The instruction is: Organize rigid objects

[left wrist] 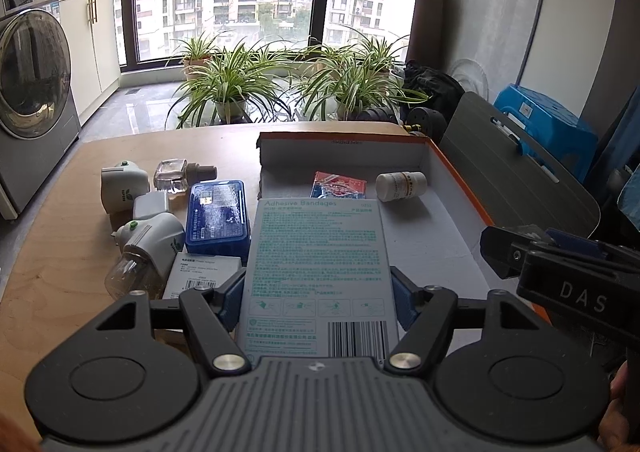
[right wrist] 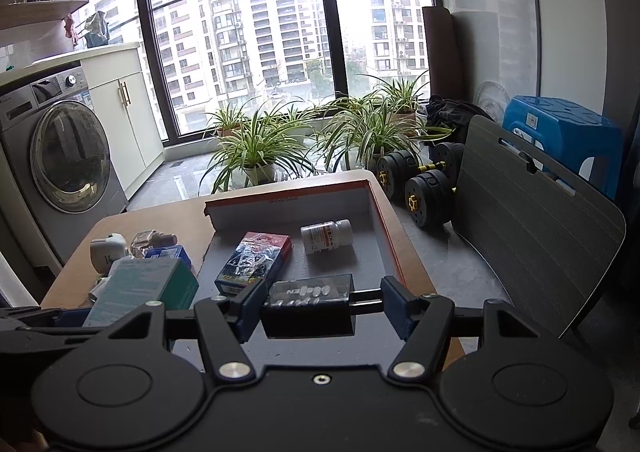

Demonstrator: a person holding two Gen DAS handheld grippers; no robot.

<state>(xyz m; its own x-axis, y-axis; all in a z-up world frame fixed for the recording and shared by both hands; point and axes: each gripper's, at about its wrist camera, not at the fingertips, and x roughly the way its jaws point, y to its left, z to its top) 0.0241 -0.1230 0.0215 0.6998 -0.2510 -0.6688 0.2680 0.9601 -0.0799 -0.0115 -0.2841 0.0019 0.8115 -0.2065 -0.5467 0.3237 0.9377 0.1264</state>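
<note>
Over the near edge of the open orange-rimmed cardboard box (left wrist: 452,168) on the wooden worktop (left wrist: 72,252): left claw (left wrist: 318,292) clamped on pale green adhesive-bandage carton (left wrist: 320,272). Right claw (right wrist: 318,306) around small black clear-lidded case (right wrist: 308,306), left pad touching, right pad standing apart. Advisable: lower carton flat into bare floor, clear of white pill bottle (left wrist: 401,185) and red-blue packet (left wrist: 340,184), before releasing.
</note>
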